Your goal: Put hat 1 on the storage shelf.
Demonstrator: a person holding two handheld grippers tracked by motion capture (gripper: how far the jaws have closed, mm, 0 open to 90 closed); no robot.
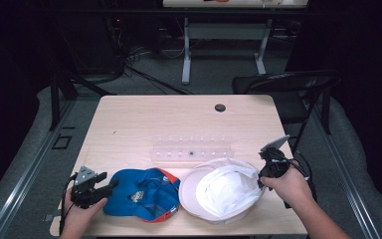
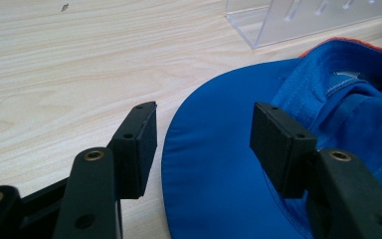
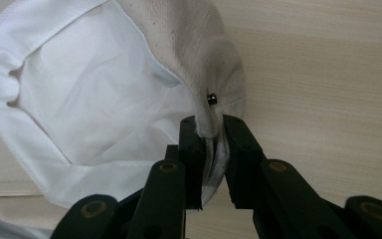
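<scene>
A blue cap with an orange edge (image 1: 139, 195) lies upside down near the table's front left. My left gripper (image 1: 110, 182) is open at its brim (image 2: 219, 164): one finger (image 2: 140, 144) is over the bare wood beside the brim, the other (image 2: 278, 144) over the blue fabric, neither pressing. A white hat (image 1: 224, 191) lies upside down to the right of the cap, its lining (image 3: 104, 99) facing up. My right gripper (image 1: 260, 182) is shut on the hat's right rim, with a fold of cream fabric (image 3: 210, 127) pinched between the pads.
A clear acrylic rack (image 1: 191, 152) stands just behind both hats, its corner (image 2: 303, 20) beyond the cap. The light wooden table (image 1: 154, 119) has a dark cable hole (image 1: 220, 107) at the back. A black folding chair (image 1: 288, 84) stands off the far right corner.
</scene>
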